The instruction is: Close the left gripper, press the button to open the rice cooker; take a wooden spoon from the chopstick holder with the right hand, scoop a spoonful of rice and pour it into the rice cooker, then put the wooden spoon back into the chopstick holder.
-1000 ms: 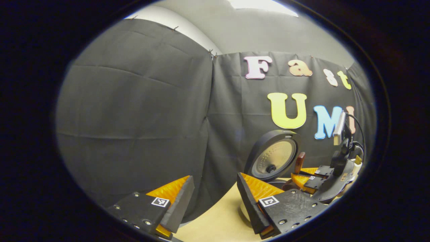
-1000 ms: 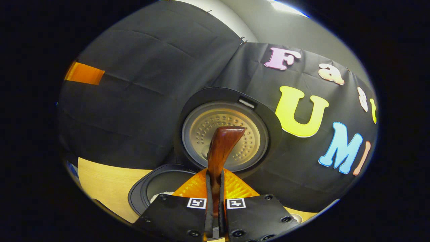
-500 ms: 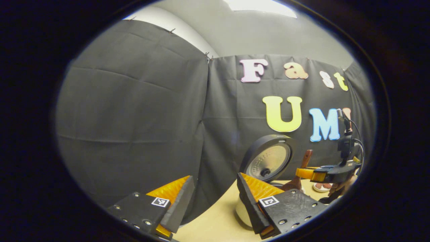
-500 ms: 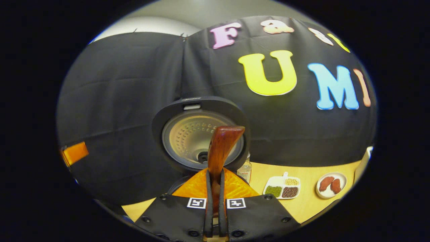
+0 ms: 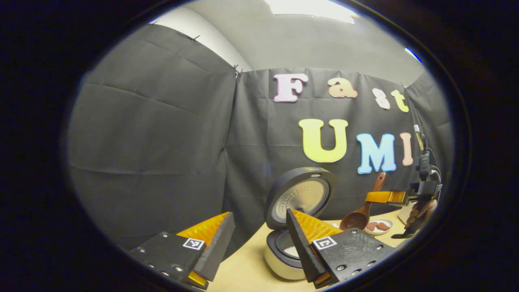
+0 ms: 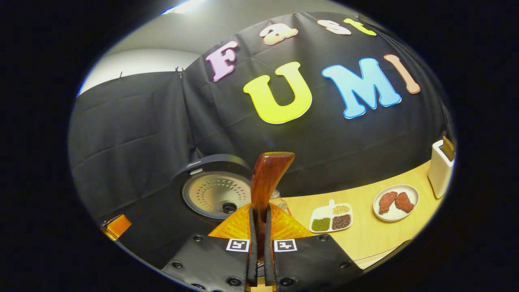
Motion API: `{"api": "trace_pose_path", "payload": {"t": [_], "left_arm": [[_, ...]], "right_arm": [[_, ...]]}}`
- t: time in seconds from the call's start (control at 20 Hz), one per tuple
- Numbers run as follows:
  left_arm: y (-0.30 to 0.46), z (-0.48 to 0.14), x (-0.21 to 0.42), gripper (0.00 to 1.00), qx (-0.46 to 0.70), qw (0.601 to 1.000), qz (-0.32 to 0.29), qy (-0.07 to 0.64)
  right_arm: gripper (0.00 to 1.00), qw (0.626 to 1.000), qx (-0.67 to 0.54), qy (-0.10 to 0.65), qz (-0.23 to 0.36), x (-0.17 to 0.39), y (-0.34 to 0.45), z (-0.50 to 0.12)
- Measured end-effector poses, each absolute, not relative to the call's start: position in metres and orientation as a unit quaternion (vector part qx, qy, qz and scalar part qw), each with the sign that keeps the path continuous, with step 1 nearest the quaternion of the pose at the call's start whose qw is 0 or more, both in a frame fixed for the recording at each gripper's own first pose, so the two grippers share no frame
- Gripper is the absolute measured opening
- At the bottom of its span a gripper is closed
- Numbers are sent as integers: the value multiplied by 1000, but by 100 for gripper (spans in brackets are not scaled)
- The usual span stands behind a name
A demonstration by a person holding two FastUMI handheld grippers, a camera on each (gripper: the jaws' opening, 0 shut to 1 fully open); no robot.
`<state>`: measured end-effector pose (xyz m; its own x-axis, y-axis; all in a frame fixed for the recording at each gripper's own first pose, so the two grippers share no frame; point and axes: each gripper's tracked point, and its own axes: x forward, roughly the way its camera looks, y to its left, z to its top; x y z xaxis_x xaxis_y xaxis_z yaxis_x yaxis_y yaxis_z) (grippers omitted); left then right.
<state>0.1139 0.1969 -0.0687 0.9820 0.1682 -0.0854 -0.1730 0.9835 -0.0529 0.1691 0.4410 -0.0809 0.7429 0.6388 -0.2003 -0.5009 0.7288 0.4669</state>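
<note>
Wooden table [image 6: 377, 235], light-toned; white divided dish [image 6: 331, 218] with green, dark and pale grains in separate compartments; round white plate [image 6: 395, 197] bearing two reddish-brown pieces, just beside the dish; small clear bottle [image 6: 277, 198] near the wall.

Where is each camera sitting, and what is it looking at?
Left gripper view: rides on the left gripper, low over the table, facing the open rice cooker; farther right, the right gripper holds the wooden spoon, with a hand behind it.
Right gripper view: rides on the right gripper, facing the cooker's raised lid, the divided dish and the plate.
Both share the cooker, spoon and plate.
</note>
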Motion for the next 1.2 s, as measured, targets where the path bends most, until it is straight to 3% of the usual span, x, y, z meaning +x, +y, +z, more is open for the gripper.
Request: {"api": "trace_pose_path", "payload": {"t": [0.8, 0.85, 0.9, 1.2], "left_arm": [[96, -44, 145, 80, -39, 999, 8, 18], [91, -42, 146, 80, -40, 999, 5, 16], [85, -41, 147, 80, -39, 999, 2, 15], [48, -31, 150, 80, -39, 999, -20, 9]], "right_arm": [[8, 953, 196, 172, 154, 181, 240, -96], [5, 955, 195, 173, 145, 179, 228, -97], [8, 956, 195, 172, 136, 179, 216, -98], [8, 962, 194, 170, 87, 169, 146, -106]]}}
